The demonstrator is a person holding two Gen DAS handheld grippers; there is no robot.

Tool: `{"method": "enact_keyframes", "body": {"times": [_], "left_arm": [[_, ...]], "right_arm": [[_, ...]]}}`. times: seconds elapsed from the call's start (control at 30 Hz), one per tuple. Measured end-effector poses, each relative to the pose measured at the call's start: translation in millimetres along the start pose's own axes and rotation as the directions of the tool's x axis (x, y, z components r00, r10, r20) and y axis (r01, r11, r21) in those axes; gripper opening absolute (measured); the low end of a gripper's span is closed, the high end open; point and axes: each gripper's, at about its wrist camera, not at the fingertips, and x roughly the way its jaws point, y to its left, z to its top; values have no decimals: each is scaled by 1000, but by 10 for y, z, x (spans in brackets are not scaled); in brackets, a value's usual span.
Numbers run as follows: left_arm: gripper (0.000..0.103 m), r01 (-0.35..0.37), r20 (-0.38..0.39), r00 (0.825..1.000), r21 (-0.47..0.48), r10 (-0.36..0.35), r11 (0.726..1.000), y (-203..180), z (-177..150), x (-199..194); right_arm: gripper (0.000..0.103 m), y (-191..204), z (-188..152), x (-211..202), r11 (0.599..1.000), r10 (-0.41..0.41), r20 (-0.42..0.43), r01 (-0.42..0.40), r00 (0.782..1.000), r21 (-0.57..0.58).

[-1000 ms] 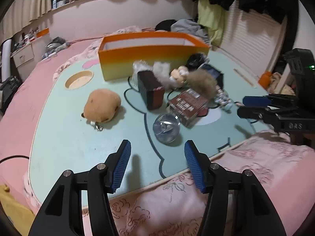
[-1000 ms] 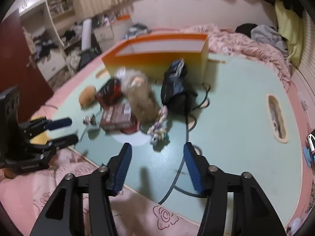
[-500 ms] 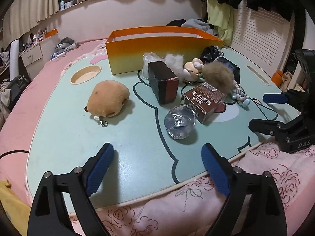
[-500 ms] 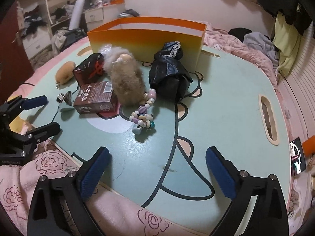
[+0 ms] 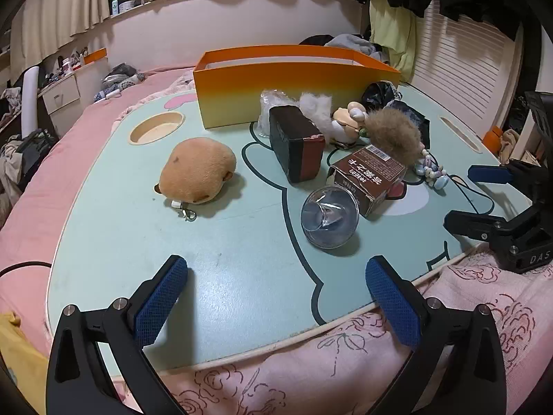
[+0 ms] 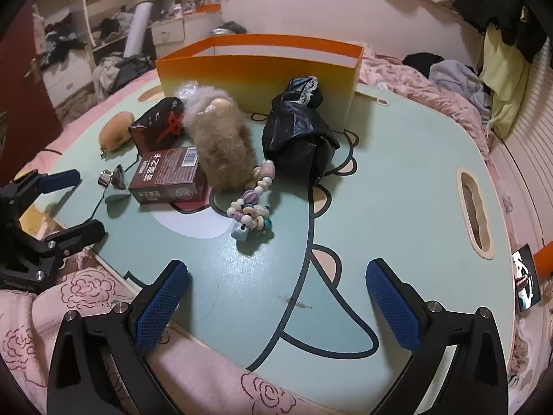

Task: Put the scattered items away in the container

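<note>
Both grippers, left gripper [image 5: 276, 276] and right gripper [image 6: 276, 278], opening, empty, scattered items [image 6: 226, 148] well ahead.

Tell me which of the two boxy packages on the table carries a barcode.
The brown carton, lying flat beside the glass cup; the dark red-sided box shows none.

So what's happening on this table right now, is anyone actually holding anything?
No, nothing is held. A person has a left gripper and a right gripper over the near edge of the table, both with jaws opening and nothing between them. The capybara plush, brown box, glass cup and bead string lie scattered in front of the orange container.
</note>
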Motion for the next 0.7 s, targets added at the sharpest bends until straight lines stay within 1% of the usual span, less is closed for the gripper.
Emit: {"method": "enact_keyframes", "body": {"times": [0.1,0.53,0.7], "left_arm": [[103,-1,0,1000,1,1,1000,0,-4,-4],[103,2,-3,1000,7,-2,1000,-3,7,-6],[103,25,5,1000,28,-25,999,-4,5,2]], "right_arm": [[103,-13,-11,-11,1000,-10,4,10,1000,11],[103,-24,-19,-15,1000,-8,4,8,1000,6],[103,-25,-23,-15,1000,-7,5,7,1000,5]]}}
